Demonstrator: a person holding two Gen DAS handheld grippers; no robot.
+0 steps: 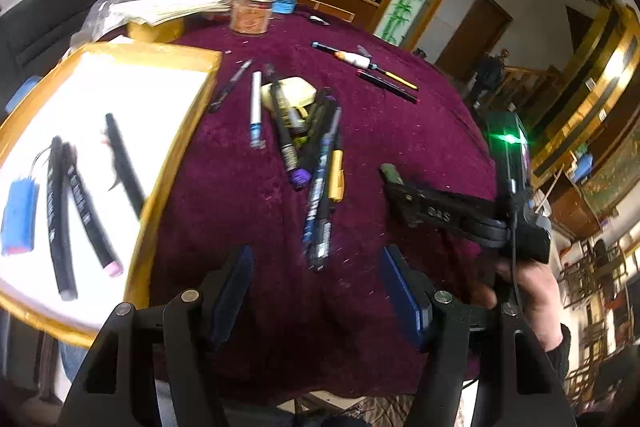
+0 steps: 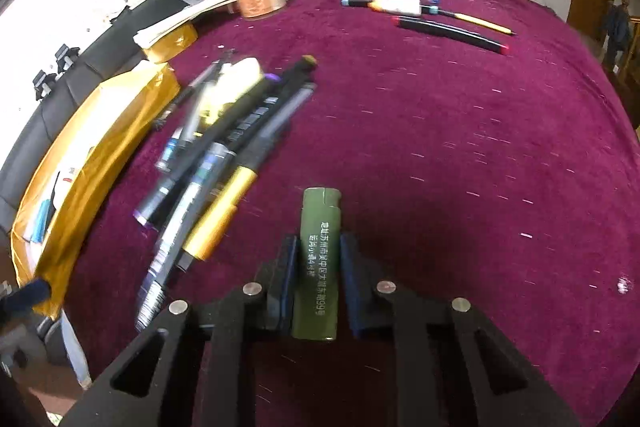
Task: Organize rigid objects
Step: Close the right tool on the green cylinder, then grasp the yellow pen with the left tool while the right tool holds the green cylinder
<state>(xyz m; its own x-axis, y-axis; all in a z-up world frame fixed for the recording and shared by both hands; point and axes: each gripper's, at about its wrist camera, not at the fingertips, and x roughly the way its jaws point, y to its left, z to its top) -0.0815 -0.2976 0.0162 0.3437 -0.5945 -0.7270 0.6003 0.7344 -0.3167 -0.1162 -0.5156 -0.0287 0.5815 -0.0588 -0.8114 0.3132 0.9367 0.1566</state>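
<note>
A maroon-clothed table (image 2: 460,131) carries a pile of pens (image 1: 312,147) (overlapping), a gold-rimmed tray (image 1: 176,131) and jars (image 1: 250,13)

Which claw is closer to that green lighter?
Right. The right claw has the green lighter between its fingers; the left claw hangs open over the cloth, apart from it.

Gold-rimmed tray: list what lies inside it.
On the gold-rimmed tray's white floor lie a blue lighter, two black markers, one pink-tipped, and a black pen. Its near-left corner runs out of frame, unseen.
</note>
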